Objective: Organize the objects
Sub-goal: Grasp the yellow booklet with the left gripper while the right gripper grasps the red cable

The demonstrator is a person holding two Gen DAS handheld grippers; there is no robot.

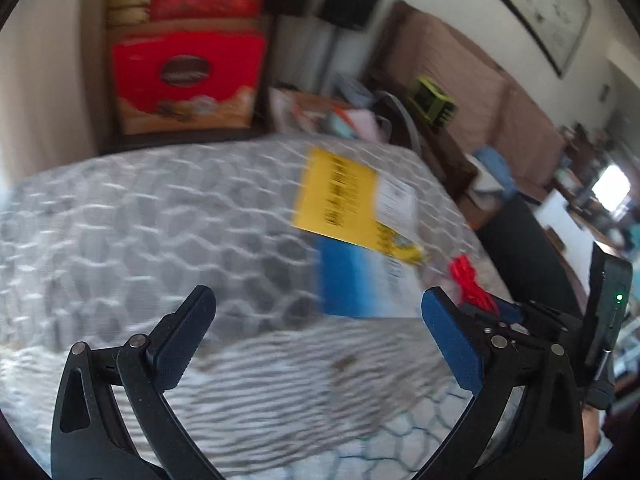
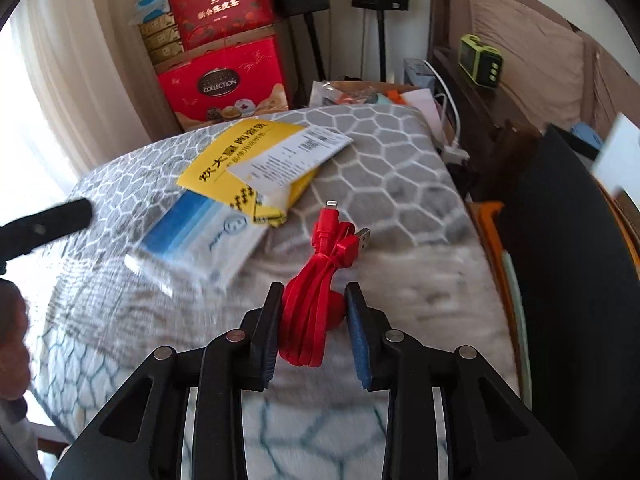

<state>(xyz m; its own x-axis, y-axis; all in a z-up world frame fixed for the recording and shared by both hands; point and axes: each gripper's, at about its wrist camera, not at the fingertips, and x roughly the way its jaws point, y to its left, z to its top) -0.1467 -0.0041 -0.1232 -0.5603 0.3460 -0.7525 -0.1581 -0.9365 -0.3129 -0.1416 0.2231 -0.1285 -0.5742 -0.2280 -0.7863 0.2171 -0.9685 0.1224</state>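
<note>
The red USB cable, bundled in a long loop, lies on the grey honeycomb-patterned blanket directly between the fingers of the right tongs. Its long axis runs straight ahead along them, plugs at the far end. The jaws are narrowed around the near loop; the left pad looks to touch it, the right shows a sliver of gap, so a firm grip is not certain. The right tongs tilt steeply downward. The left tongs gape wide and empty, the cable off to their right.
</note>
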